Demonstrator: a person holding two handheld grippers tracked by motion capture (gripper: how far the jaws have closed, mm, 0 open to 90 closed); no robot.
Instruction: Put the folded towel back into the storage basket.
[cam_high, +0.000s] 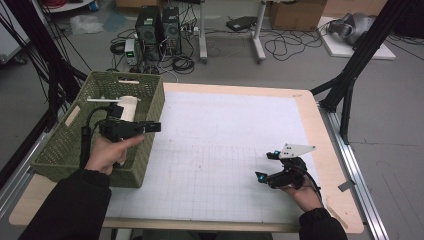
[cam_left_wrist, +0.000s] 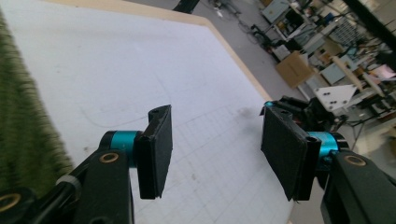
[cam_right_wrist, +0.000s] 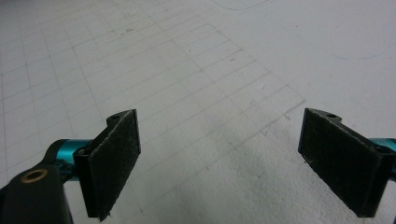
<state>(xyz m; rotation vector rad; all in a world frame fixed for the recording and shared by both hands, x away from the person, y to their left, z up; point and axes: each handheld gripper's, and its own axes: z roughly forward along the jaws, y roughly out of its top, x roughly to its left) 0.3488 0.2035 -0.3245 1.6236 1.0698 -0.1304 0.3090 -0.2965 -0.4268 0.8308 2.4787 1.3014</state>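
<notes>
Your left tongs (cam_high: 152, 126) hover wide and empty over the green woven basket (cam_high: 150, 92) holding a white object (cam_high: 131, 105), while your right tongs (cam_high: 265, 166), also wide, wait low over the gridded tabletop (cam_high: 225, 130).

A matt white gridded sheet (cam_high: 225, 150) covered the pale wooden table (cam_high: 330, 150). The green basket (cam_high: 145, 100) at its left edge looked woven from plastic. The left gripper (cam_left_wrist: 215, 149) had rough, matt black pads (cam_left_wrist: 156, 149) on glossy teal metal posts (cam_left_wrist: 122, 140).
</notes>
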